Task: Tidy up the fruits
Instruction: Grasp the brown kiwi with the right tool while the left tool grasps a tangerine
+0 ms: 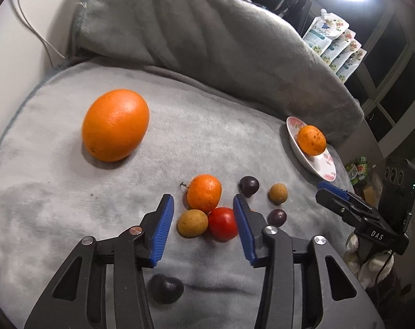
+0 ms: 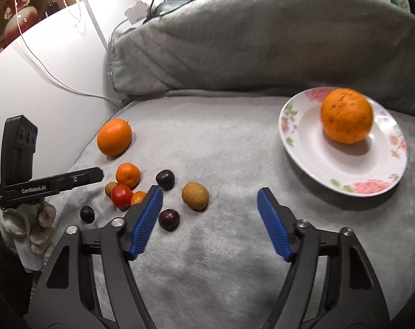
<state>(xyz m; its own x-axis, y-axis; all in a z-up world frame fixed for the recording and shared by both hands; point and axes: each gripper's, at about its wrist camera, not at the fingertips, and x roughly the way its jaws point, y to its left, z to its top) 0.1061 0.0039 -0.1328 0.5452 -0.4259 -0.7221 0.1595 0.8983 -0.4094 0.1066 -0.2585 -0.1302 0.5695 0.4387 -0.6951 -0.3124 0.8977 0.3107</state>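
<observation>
A grey blanket [image 1: 70, 205] is covering the surface, and a grey cushion [image 2: 262, 41] is lying along its far edge. The plate [image 2: 311, 170] with pink flowers is sitting on the blanket near the cushion, and a spotted orange [image 2: 346, 115] is resting in it. A big orange [image 1: 115, 124] is lying alone on the blanket, well apart from the plate. The left tool [image 1: 203, 230] is hovering with its jaws wide apart and holding nothing; between its blue pads a mandarin [image 1: 204, 193], a red tomato [image 1: 223, 223] and a tan fruit [image 1: 192, 222] are touching one another. The right tool [image 2: 208, 223] is also standing wide open and empty, near the plate. A second tan fruit [image 1: 277, 193] is lying just beside two dark plums [image 1: 249, 186] [image 1: 276, 217]. A third plum [image 1: 167, 288] is lying low between the left tool's arms. A tiny orange fruit [image 2: 138, 197] is showing in the right wrist view, partly hidden, just beside the tomato.
</observation>
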